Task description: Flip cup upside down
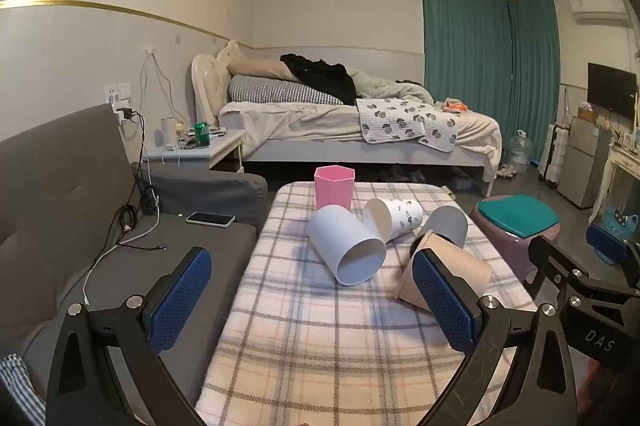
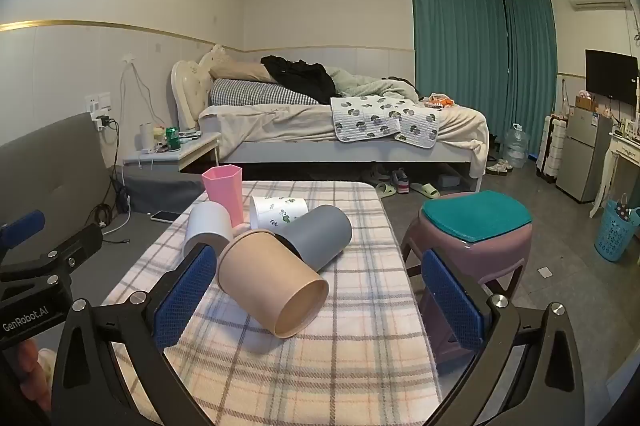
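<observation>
Several cups are on a plaid-covered table (image 1: 320, 346). A pink hexagonal cup (image 1: 334, 191) (image 2: 225, 192) stands upright at the far edge. A white cup (image 1: 346, 244) (image 2: 208, 226), a patterned white cup (image 1: 394, 218) (image 2: 280, 212), a grey cup (image 1: 448, 225) (image 2: 316, 236) and a beige cup (image 1: 452, 272) (image 2: 272, 286) lie on their sides. My left gripper (image 1: 312, 306) is open and empty, near the table's front. My right gripper (image 2: 320, 302) is open and empty; the beige cup lies between its fingers, untouched.
A grey sofa (image 1: 60, 194) with a phone (image 1: 210, 219) and cables is on the left. A purple stool (image 2: 472, 238) with a teal cushion stands right of the table. A bed (image 1: 360, 130) and a nightstand (image 1: 200, 150) are behind.
</observation>
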`<state>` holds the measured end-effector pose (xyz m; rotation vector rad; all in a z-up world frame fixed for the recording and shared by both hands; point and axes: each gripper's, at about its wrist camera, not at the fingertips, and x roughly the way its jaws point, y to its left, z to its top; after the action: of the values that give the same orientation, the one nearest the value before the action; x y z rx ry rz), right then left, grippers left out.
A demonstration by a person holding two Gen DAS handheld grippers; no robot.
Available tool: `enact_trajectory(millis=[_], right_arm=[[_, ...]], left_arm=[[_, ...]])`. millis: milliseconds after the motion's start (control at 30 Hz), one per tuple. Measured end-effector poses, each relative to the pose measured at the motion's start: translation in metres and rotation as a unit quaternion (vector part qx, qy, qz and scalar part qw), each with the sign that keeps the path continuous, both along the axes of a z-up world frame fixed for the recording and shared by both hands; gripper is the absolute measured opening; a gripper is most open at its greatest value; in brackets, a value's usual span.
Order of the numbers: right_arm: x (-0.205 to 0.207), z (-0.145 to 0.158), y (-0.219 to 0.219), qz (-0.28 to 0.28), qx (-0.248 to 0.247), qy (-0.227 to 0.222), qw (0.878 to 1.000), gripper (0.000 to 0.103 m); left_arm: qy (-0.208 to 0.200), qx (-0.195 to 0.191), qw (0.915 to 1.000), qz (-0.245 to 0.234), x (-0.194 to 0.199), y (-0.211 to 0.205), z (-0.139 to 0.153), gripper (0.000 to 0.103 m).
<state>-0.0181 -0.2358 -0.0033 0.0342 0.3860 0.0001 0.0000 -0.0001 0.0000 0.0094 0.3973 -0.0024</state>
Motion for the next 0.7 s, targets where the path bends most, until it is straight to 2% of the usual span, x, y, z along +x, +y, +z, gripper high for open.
enact_trajectory(millis=[700], right_arm=[[0.0,-0.001,0.0,-0.001,-0.001,-0.002,1.0,0.103]], left_arm=[[0.007,-0.008,0.9999,0.001,0.0022,0.0021,-0.0034,0.103]])
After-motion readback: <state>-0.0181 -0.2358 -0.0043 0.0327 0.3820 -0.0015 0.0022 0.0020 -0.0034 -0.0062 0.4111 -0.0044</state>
